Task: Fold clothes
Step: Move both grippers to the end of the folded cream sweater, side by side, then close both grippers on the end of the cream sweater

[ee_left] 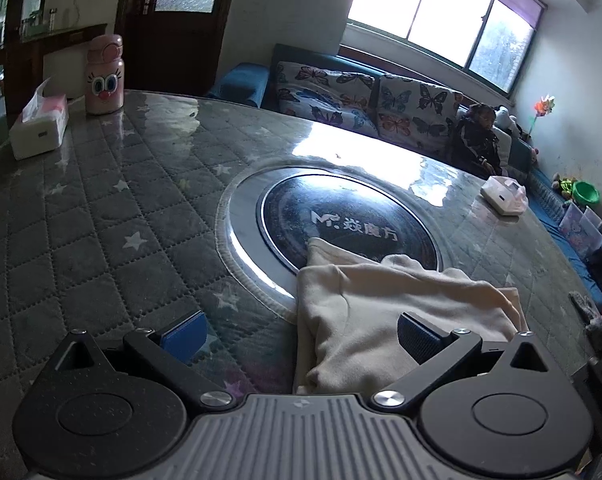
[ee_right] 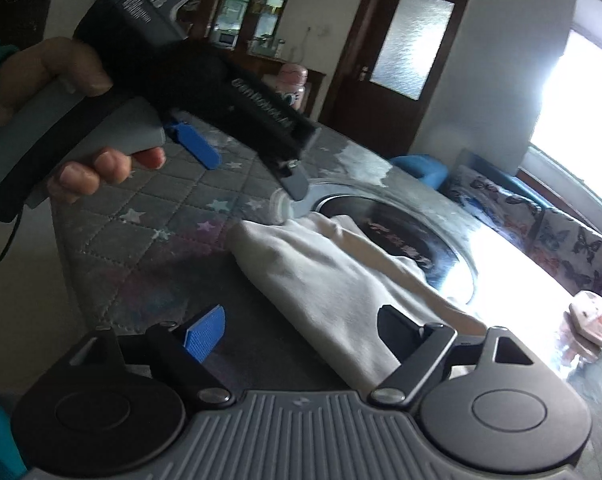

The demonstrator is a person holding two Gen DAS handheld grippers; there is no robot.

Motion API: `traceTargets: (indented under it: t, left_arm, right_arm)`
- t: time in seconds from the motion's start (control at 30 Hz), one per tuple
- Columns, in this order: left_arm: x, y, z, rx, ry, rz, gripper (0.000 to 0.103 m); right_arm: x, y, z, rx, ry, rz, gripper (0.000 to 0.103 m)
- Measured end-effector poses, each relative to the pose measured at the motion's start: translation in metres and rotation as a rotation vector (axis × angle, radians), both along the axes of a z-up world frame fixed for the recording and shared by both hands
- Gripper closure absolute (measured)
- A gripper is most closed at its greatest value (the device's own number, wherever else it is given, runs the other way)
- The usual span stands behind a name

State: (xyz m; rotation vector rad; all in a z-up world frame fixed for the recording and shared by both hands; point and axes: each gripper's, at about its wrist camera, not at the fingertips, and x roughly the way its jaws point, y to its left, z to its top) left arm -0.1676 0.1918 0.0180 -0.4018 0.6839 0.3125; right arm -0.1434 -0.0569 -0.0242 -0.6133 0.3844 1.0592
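Left gripper [ee_left: 301, 334] spread wide, nothing between the fingers, blue pad [ee_left: 185, 331] over the quilted cover, the other finger over the cloth's near edge; contact not discernible. Right gripper [ee_right: 301, 334] likewise splayed and clamping nothing, hovering at the near end of the same cloth. Cream garment [ee_left: 397, 312], folded into a thick bundle, lying on the table [ee_left: 101, 220], its far corner overlapping the round black hotplate [ee_left: 349, 216]. Seen from the right wrist: the left gripper held in a hand [ee_right: 61, 120] above the garment's far end. Further off, pink bottle [ee_left: 104, 76] beside tissue box [ee_left: 41, 124]; white box [ee_left: 503, 196] at the far right edge; butterfly-print sofa [ee_left: 361, 96] under the window.
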Motion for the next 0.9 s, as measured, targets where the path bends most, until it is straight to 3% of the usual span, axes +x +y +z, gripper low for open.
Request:
traceTargets:
  t: [0.6,0.9]
  left_arm:
    - [0.02,0.023,-0.009,-0.09,0.033,-0.017,0.0]
    - [0.023,0.033,-0.013,-0.144,0.033,-0.025,0.0]
  right_arm:
    - [0.007,0.072,-0.007,-0.044,0.008,0.128,0.036]
    - [0.006,0.091,-0.015,-0.088,-0.016,0.133,0.06]
